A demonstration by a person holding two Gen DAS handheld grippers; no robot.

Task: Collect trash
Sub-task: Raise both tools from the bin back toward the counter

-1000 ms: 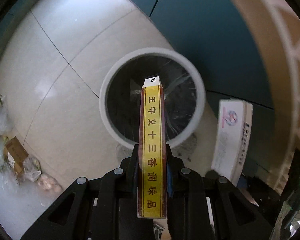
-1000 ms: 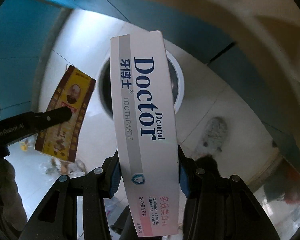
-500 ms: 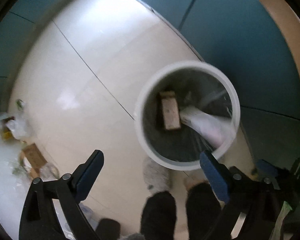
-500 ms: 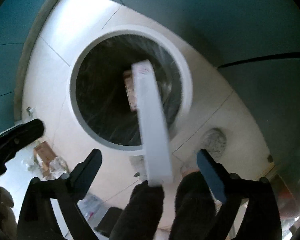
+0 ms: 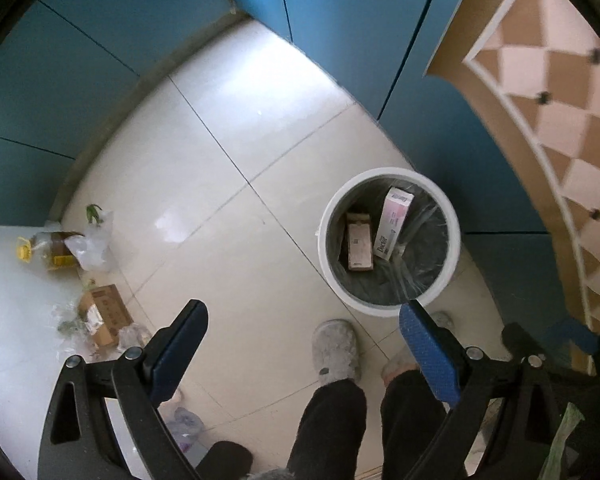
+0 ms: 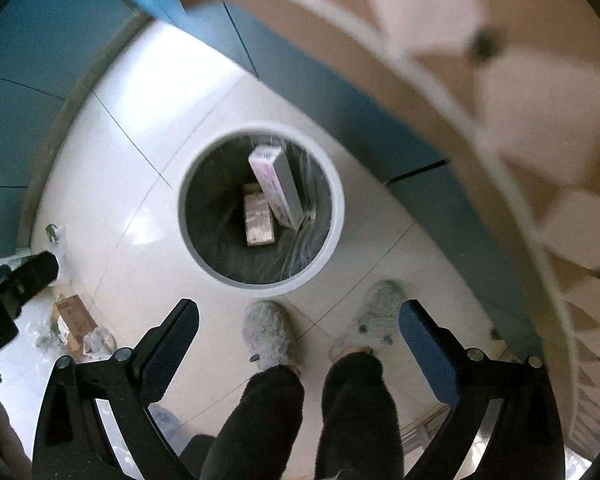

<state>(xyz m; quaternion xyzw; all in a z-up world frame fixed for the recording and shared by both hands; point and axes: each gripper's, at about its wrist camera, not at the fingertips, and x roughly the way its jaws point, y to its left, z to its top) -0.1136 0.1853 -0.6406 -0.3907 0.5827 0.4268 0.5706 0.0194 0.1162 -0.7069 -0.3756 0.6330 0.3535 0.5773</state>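
Observation:
A round white bin (image 5: 452, 216) (image 6: 332, 184) with a clear liner stands on the tiled floor below both grippers. Inside it lie a white toothpaste box (image 5: 392, 229) (image 6: 278, 186), leaning on the wall, and a small brown seasoning box (image 5: 359, 246) (image 6: 259, 220), flat on the bottom. My left gripper (image 5: 303, 313) hangs high above the floor, open, with nothing between its blue pads; the bin sits up and to its right. My right gripper (image 6: 299, 312) is open and empty too, with the bin straight ahead of it.
A person's legs and grey slippers (image 5: 336, 346) (image 6: 270, 330) stand just in front of the bin. Loose litter lies at the left: an oil bottle (image 5: 48, 246), a plastic bag (image 5: 94, 246), a cardboard box (image 5: 106, 314) (image 6: 72, 316). Teal cabinets (image 5: 340, 20) and a checked cloth (image 5: 560, 100) border the floor.
Both grippers opened and dropped their boxes into the bin, the seasoning box from the left, the toothpaste box from the right. Both then rose, so the bin looks smaller.

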